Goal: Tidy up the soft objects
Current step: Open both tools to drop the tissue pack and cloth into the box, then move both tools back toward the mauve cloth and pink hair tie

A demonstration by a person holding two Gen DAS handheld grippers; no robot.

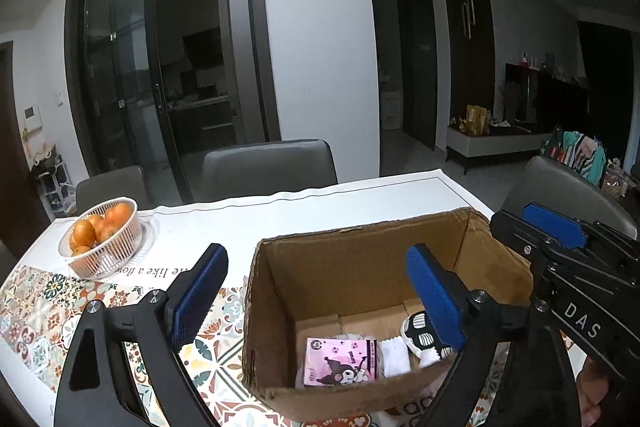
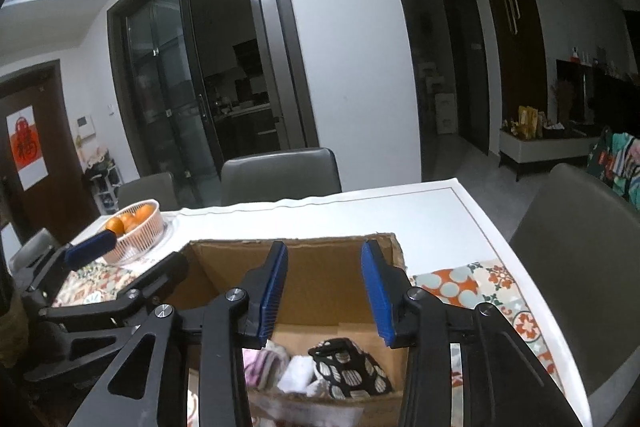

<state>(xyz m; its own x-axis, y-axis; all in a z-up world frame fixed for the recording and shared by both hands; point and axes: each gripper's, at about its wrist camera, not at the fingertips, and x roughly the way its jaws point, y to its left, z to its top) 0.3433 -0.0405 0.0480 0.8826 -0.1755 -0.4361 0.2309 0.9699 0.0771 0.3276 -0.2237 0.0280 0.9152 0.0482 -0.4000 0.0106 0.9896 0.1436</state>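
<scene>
the white table (image 1: 360, 199) is taking up most of the room here, with a patterned cloth (image 1: 36, 303) lying across the near part and a basket of oranges (image 1: 102, 239) sitting off to the left. the cardboard box (image 1: 360, 255) is standing open in the middle, and that's where the soft stuff is ending up.

looks like things are getting pretty far along: a pink cartoon-print pack (image 1: 340, 363), something white and folded (image 1: 396, 357) and a black-and-white patterned sock or cloth (image 2: 350, 367) are all lying side by side on the box floor. i'm not seeing any loose soft things waiting on the table, though the near edge is hiding behind the grippers, so there might be more left.

the left gripper (image 1: 316, 301) is hanging over the box's left wall with its fingers spread wide and nothing between them. the right gripper (image 2: 324, 291) is hovering over the box mouth, fingers parted with only air in the gap, the patterned cloth lying right below. both seem to be done dropping rather than reaching.

the cloth pieces are looking limp and bunched, not folded neatly.
</scene>
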